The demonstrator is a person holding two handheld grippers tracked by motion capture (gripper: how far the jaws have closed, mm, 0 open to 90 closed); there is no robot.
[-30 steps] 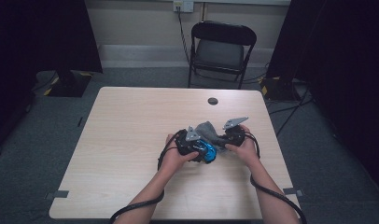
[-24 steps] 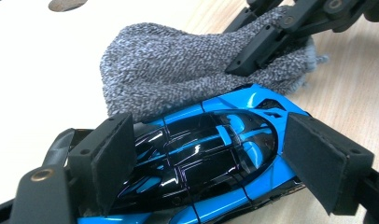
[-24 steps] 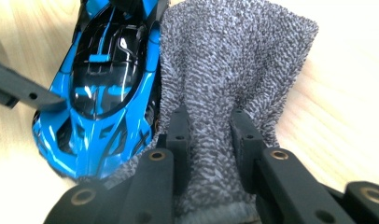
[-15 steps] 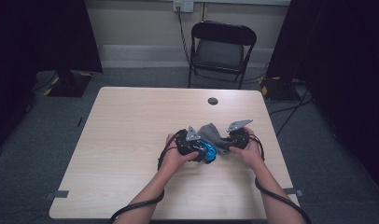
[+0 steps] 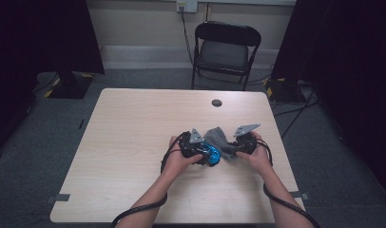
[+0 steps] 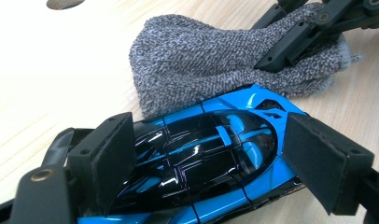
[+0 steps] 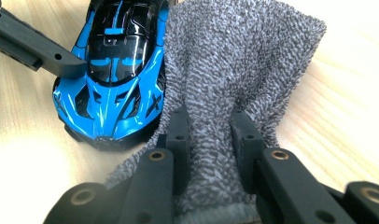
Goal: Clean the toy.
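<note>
left claw (image 6: pixel 206 158) clamps the blue toy car (image 6: pixel 201 154); right claw (image 7: pixel 208 135) pinches the grey cloth (image 7: pixel 234 60) touching it.

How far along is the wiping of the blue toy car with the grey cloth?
Done: the left hand-held gripper has its pads around the blue toy car on the table, and the right hand-held gripper is clamped on the grey cloth. In hand: the cloth lies against the car's side. Left: probably wiping the glossy top, which the cloth does not cover.
</note>
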